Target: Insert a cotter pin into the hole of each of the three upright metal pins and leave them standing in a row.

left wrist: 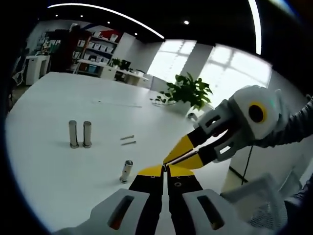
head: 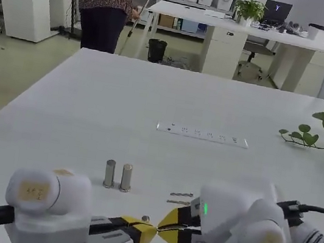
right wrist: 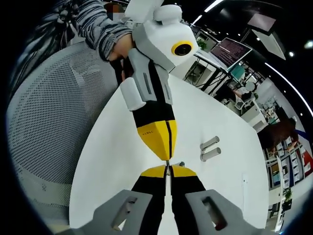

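The left gripper (head: 149, 233) and the right gripper (head: 167, 226) meet tip to tip low over the white table (head: 154, 95), pointing at each other. Each has its yellow jaws pressed together with no gap to see. Where the tips touch, the right gripper view shows a thin grey sliver. It is too small to tell what it is or which gripper grips it.

A lone metal pin (head: 145, 219) sits on the table just beside the left gripper's tips, on the side away from the person. In the left gripper view it looks slightly tilted. Farther out beyond the left gripper, two metal pins (head: 109, 173) stand upright side by side, almost touching. Two cotter pins (head: 181, 194) lie flat just beyond the right gripper's tips, one close behind the other, clear of its jaws and apart from the upright pair.
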Demonstrator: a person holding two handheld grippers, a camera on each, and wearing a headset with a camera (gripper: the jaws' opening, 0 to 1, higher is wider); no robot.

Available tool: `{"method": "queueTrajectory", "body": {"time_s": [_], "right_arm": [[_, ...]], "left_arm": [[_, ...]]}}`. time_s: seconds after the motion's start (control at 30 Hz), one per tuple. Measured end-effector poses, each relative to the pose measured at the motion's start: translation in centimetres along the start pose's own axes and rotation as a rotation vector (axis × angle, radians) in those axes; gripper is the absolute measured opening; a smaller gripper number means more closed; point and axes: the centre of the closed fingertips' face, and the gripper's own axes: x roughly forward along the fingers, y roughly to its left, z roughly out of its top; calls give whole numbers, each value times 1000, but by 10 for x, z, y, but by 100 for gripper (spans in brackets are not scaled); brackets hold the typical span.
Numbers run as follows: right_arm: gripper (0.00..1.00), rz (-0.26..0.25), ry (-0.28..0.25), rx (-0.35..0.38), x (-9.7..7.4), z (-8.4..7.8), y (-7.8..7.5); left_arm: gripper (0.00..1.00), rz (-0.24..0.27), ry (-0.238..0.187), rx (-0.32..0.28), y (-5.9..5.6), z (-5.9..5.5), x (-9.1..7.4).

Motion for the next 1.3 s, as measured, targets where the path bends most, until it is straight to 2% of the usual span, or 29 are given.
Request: {"method": "queueTrajectory", "body": {"time_s": [0.07, 0.3, 0.37, 0.47, 0.7, 0.9, 1.07, 1.3], "right_arm": [[0, 7, -2, 10, 0, 0, 0], [0, 19, -8, 48, -2, -3, 1], [0, 27, -13, 70, -3, -4, 2], [1, 40, -23, 99, -3, -4, 3], [0, 65, -39, 132, -3, -3, 9], [0, 88, -45, 118, -4, 0, 15], [0, 92, -41, 105, -4, 1, 16], [0, 97, -29, 83, -4, 0, 18]], "left_arm": [[0, -7, 7, 11, 0, -1, 0], [0, -25, 27, 133, -1, -2, -2], [0, -39, 29, 188, -3, 0, -3], [0, -66, 29, 233, -8, 2, -5], [0, -134, 18, 313, -18, 2, -8], [0, -161, 39, 365, -20, 0, -10], [0, -156, 46, 403, -19, -2, -11], [1, -108, 43, 421, -15, -3, -10]]}}
